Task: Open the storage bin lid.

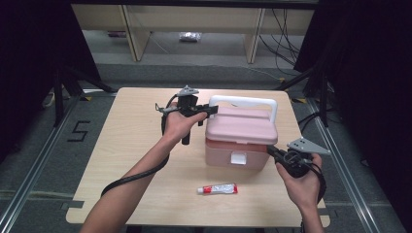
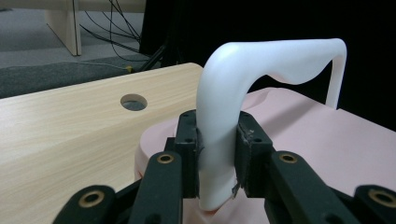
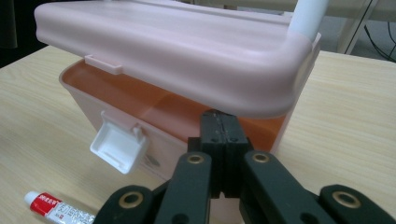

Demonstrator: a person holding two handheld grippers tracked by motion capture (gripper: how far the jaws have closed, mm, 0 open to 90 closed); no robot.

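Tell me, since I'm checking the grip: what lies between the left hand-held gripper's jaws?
The box's white handle; the left hand-held gripper clamps its upright end, seen in the left gripper view.

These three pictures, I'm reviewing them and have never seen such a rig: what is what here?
A person holds a hand-held gripper in each hand at a wooden table. The high view looks down from above; the other two come from cameras riding on each gripper. On the table stand a pink box with a white handle, its white latch hanging open, and a small tube. The left gripper is shut on the handle, its fingers pressing on both sides. The right gripper, fingers together and holding nothing, sits at the box's corner just under the lid.
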